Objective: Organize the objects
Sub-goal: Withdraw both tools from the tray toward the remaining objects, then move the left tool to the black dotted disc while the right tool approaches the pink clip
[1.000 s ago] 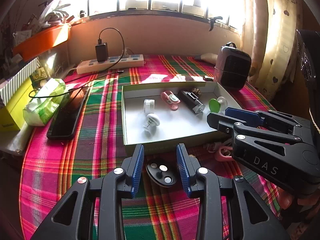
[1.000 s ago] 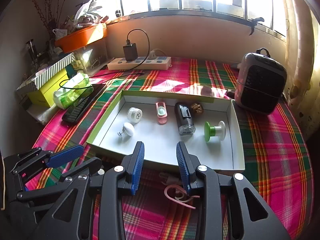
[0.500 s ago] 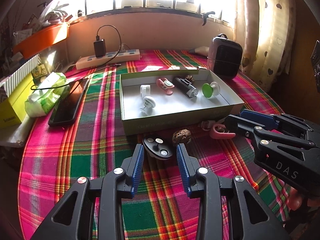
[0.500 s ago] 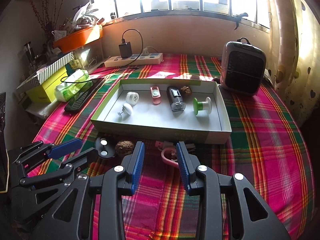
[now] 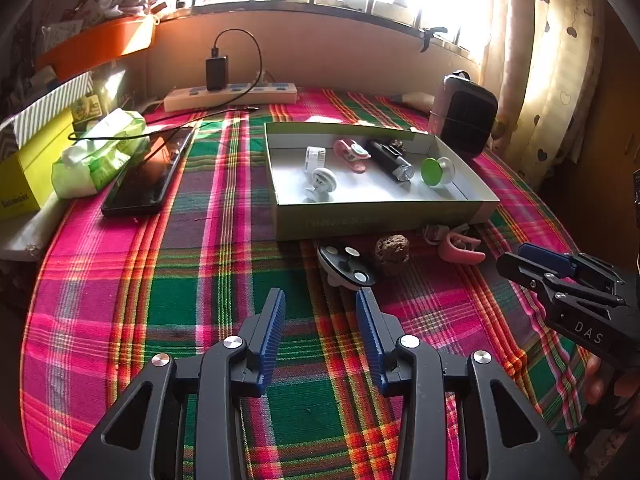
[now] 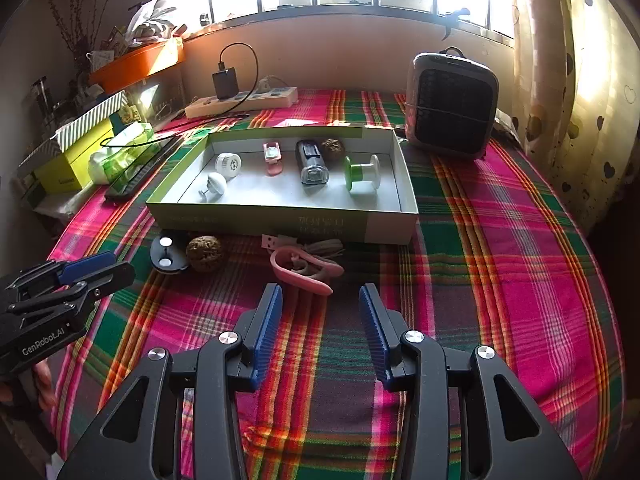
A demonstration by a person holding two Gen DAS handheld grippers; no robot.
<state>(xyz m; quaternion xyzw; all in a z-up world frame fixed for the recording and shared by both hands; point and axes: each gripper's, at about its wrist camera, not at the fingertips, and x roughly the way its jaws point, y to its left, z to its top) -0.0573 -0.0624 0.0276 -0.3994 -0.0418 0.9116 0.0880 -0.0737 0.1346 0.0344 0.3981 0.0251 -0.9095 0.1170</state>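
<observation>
Plaid cloth covers the desk (image 5: 120, 300). A box (image 5: 380, 220) stands mid-desk, a heater (image 6: 452, 108) at its far right corner. Before its near wall lie a black disc (image 5: 347, 266), a nut (image 5: 392, 249) and a pink clip (image 6: 304, 270). Left tongs (image 5: 320, 320) behind the disc, right tongs (image 6: 320, 316) behind the clip: both empty, opening.

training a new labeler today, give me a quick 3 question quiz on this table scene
1. True or false: the pink clip lies inside the box.
2. Which item lies on the cloth beside the walnut? A) black disc B) green spool C) power strip
3. Fill in: between the pads of the right gripper there is ____.

Key: 1 false, it lies on the cloth in front of the box. 2 A, the black disc. 3 nothing, its jaws are opening.
</observation>
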